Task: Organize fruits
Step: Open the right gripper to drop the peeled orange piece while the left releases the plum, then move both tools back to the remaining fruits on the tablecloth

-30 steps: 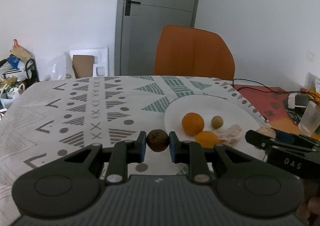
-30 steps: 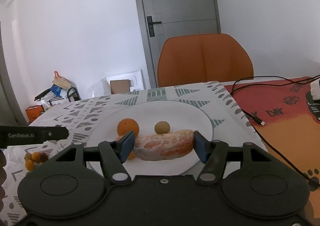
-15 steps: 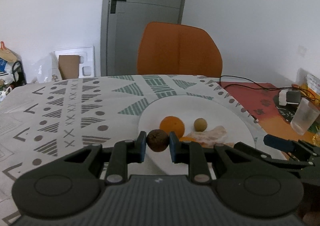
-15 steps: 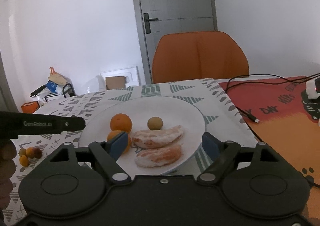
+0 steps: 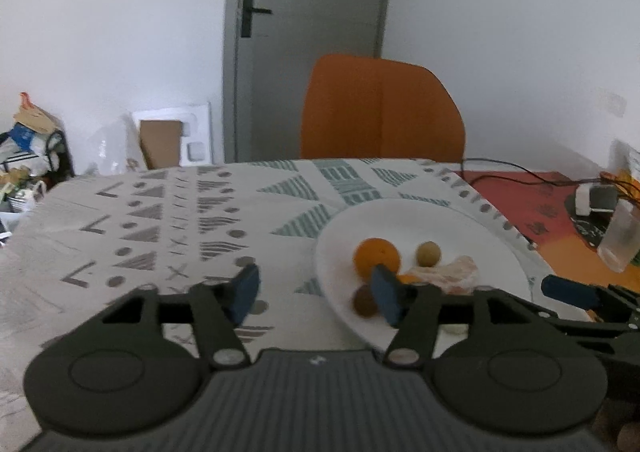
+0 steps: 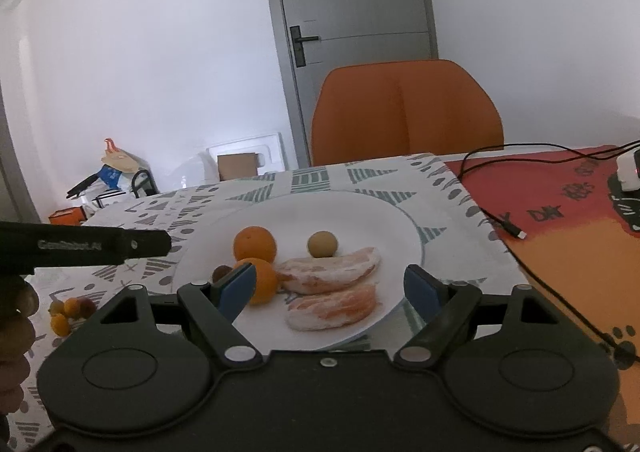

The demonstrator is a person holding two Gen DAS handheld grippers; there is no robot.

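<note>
A white plate [image 5: 480, 224] [image 6: 384, 220] holds two oranges [image 6: 255, 243], a small tan round fruit [image 6: 322, 244], two peeled citrus segments [image 6: 332, 270] and a small brown fruit [image 5: 364, 301] at its near left edge, also in the right wrist view [image 6: 220, 272]. My left gripper [image 5: 316, 294] is open and empty, its right finger just beside the brown fruit. My right gripper [image 6: 332, 290] is open and empty, held just in front of the segments.
Several small orange and red fruits [image 6: 66, 312] lie on the patterned tablecloth [image 5: 180, 212] left of the plate. An orange chair [image 5: 380, 112] stands behind the table. A red mat [image 6: 560, 212] with cables and a plastic cup [image 5: 620, 236] lie to the right.
My left gripper opened and let the brown fruit down onto the plate's left edge. My right gripper opened, left the second segment on the plate, and drew back a little.
</note>
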